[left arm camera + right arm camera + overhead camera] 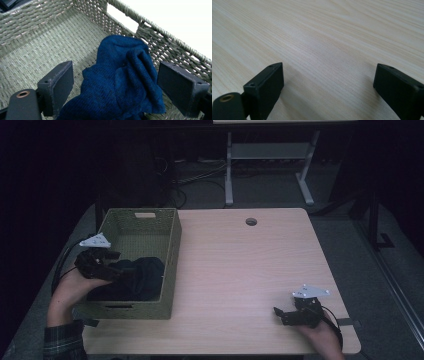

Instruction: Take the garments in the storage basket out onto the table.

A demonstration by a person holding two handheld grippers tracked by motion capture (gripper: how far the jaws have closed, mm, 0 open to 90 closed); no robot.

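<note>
left tongs (115, 87) wide apart, straddling blue cloth (120, 82) in basket (50, 45) | right tongs (328, 87) spread, empty

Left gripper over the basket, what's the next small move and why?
Probably lift the left gripper straight up out of the woven basket. Its jaws stand wide apart on either side of the blue knit cloth, which lies slumped on the basket floor, so it looks released.

You work in a dark room: grey floor (280, 190), a white-legged table (270, 157) behind your wooden table (250, 265), cables (195, 175) lying there.
</note>
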